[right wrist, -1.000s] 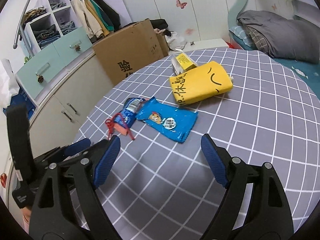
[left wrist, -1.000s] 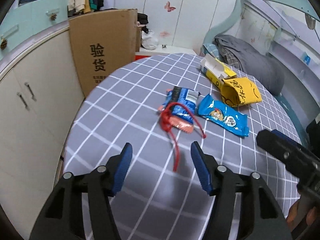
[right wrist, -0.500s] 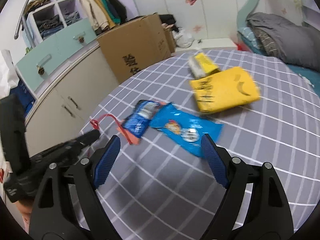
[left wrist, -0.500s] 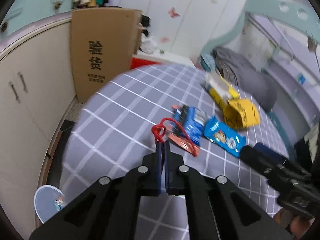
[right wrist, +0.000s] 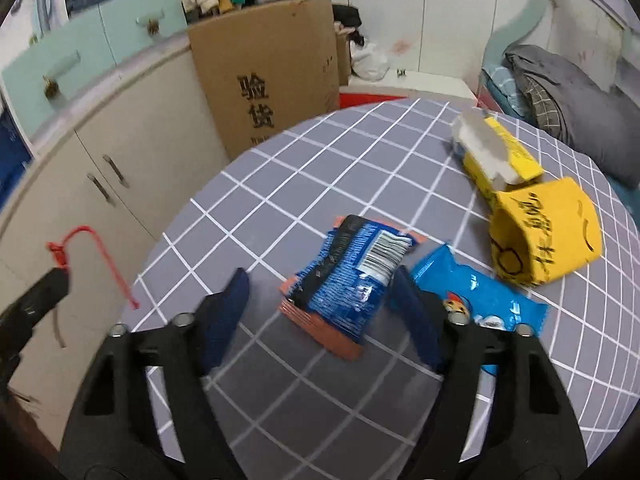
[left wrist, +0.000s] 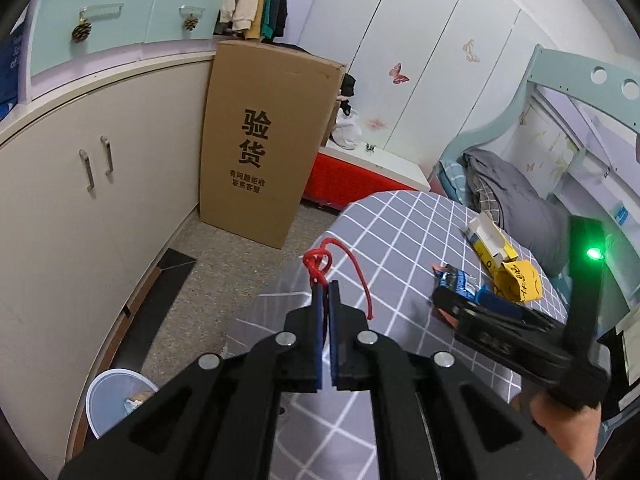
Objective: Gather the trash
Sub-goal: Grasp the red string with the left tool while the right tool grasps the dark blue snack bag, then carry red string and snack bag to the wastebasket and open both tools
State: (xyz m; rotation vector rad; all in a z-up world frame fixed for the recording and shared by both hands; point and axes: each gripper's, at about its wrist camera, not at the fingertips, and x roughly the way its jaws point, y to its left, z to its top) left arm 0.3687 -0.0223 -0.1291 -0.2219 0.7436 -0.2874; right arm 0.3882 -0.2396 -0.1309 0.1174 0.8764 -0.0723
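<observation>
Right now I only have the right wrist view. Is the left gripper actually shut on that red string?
Observer: Yes. The left gripper is shut on the red string, just under its knot.
Operator: Any bin near it? None in my view.
Observer: A pale round bin stands on the floor by the cabinet, down-left of that gripper. There are scraps inside.
Operator: Is the string snagged on anything?
Observer: No. Its loose end arcs over and hangs beside the jaws, off the table and touching no wrapper.
</observation>
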